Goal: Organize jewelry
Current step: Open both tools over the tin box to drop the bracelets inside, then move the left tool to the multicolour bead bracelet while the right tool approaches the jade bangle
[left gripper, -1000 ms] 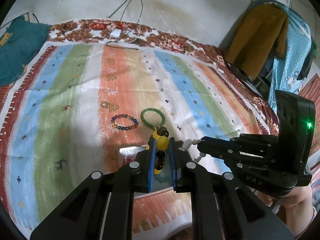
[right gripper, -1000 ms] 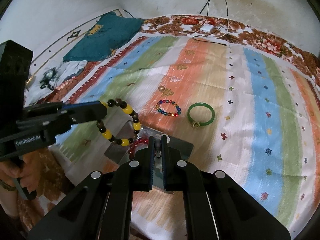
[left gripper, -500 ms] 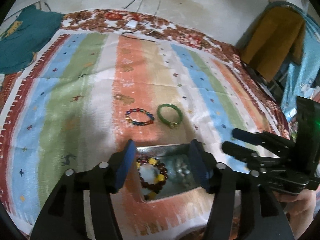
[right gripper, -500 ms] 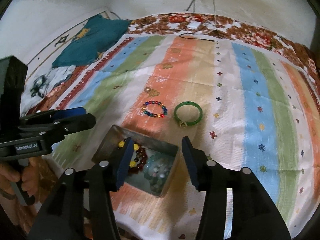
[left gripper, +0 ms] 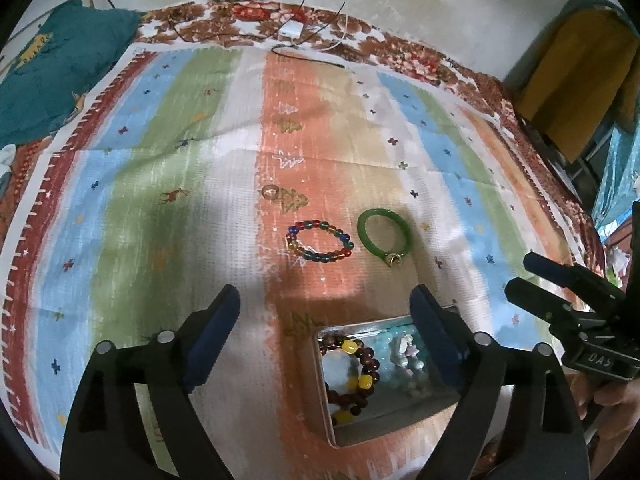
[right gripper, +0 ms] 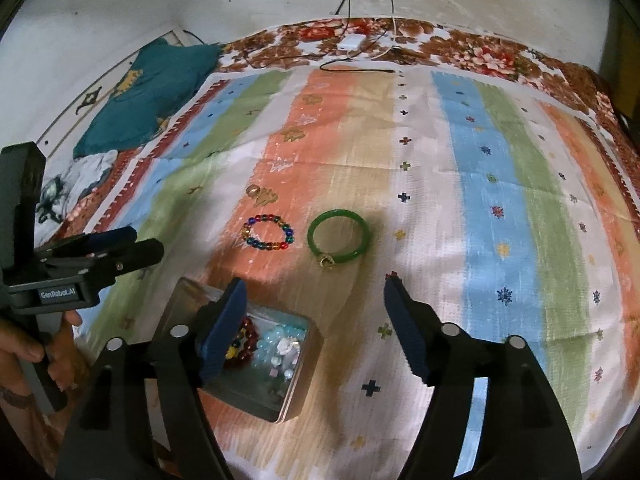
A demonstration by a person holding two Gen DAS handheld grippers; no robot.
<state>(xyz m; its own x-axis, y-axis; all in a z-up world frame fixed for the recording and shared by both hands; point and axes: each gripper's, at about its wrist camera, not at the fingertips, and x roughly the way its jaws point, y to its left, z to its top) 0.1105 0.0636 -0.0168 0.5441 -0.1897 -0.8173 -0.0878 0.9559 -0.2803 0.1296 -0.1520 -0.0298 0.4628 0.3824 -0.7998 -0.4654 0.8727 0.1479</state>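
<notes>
Both your left tongs (left gripper: 324, 312) and right tongs (right gripper: 314, 296) are spreading with nothing between them above the tin (left gripper: 344, 434) holding bracelets nearest you, while beyond it at twelve o'clock the bead bracelet (left gripper: 319, 241) and green bangle (left gripper: 384, 236) lie on the bed (left gripper: 160, 184).

Teal pillow (right gripper: 148, 92), white charger (right gripper: 349, 44)
</notes>
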